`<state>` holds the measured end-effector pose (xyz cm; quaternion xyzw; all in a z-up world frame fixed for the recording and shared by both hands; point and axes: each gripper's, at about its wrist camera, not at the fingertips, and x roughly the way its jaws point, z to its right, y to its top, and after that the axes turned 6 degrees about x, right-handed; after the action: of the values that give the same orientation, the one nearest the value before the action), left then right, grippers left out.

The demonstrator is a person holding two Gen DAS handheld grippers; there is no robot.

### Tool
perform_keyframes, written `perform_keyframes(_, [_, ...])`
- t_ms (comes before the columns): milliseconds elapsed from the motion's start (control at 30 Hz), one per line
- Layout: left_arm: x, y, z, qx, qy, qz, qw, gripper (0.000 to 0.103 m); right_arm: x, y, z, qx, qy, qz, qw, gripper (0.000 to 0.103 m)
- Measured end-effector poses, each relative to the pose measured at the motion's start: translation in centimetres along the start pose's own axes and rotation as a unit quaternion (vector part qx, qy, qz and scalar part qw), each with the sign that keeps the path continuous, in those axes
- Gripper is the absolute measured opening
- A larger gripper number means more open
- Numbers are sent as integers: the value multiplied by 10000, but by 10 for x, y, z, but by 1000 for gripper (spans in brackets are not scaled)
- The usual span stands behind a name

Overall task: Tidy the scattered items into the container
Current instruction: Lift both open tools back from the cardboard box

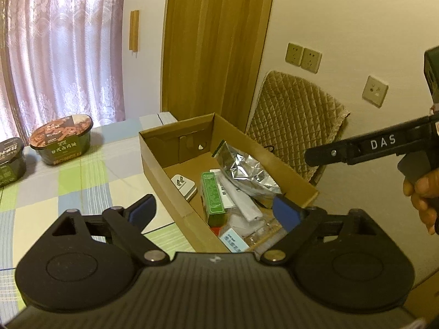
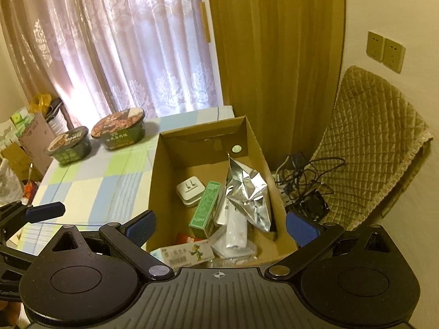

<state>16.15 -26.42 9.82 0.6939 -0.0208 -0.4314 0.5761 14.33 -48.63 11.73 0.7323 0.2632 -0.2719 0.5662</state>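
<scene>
While both grippers hang above the near end of the cardboard box [image 2: 208, 161], neither holds anything: the left gripper [image 1: 216, 211] has its blue pads spread wide, and the right gripper [image 2: 219, 227] is just as wide apart. Most of the loose things already lie in the box: a crumpled foil pouch [image 2: 247, 192], a green carton [image 2: 205, 208], a white plug adapter [image 2: 189, 190] and a white tube [image 2: 236, 227] among other small packets. Still out on the table [image 2: 90, 186], well apart from the box by the curtain, are two instant noodle bowls [image 2: 119, 131] [image 2: 68, 145]. I would guess they are light and fairly stiff, with film lids that could dent, so a hold across the bowl's side walls below the rim looks safest; they may be wide for the jaws. A green-and-blue checked cloth, probably a little slippery, covers the table. Behind stand pink lace curtains [image 2: 123, 49], a wooden door frame, wall sockets and a chair under a quilted cover [image 2: 367, 148].
</scene>
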Motion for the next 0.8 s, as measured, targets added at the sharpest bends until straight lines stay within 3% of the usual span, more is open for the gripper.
perform_keyframes(67, [-14,-2,4,-21,71,116,9999,101,-11,-6,-1,58,41,34,10000,103])
perform_keyframes(400, [-62,-20,17,-237,227,79,9994,102,-67,-46,-6,532,137,242,9982,103])
perform_keyframes(800, [-105,-45,36,-617,314,-84,9976,102,-105,-90,-13,799,89,284,9964,103])
